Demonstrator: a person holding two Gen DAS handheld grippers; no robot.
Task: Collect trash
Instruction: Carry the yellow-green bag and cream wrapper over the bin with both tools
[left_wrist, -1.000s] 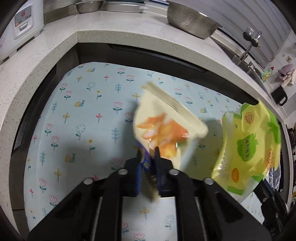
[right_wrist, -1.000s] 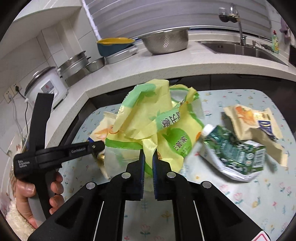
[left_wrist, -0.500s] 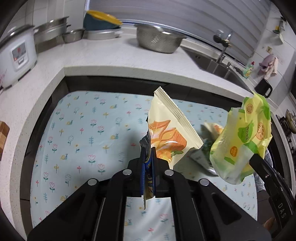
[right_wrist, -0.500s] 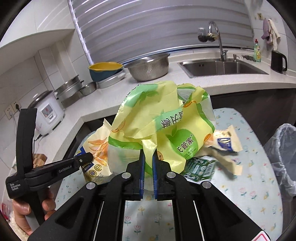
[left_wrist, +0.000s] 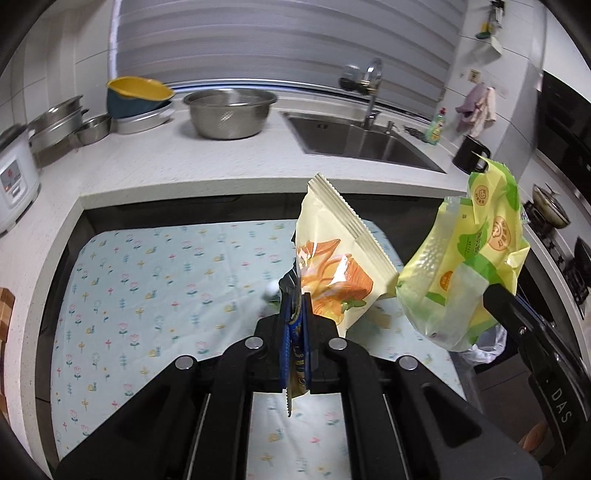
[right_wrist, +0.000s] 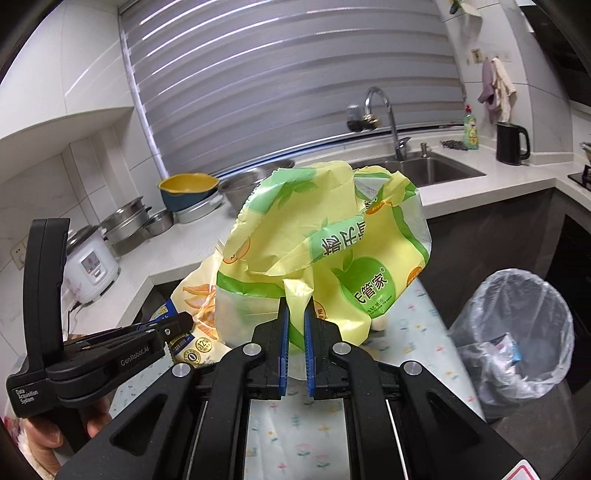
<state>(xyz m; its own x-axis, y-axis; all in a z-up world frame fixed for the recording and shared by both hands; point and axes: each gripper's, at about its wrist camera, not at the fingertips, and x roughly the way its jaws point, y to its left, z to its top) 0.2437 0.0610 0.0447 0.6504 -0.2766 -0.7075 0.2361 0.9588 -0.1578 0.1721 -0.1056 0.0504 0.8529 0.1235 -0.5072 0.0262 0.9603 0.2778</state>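
My left gripper is shut on a cream snack bag with an orange picture and holds it up above the flowered table. The bag also shows in the right wrist view, with the left gripper at the lower left. My right gripper is shut on a crumpled yellow and green plastic wrapper, held in the air; the wrapper shows at the right of the left wrist view. A bin with a clear liner stands on the floor to the right, with some trash inside.
More trash lies on the table, mostly hidden behind the held bag. A white worktop wraps around the table, with a steel colander, pots, a rice cooker and a sink.
Both grippers have risen with their trash and tilted up. The bin has come into the right wrist view. The loose trash on the table has dropped behind the held pieces.
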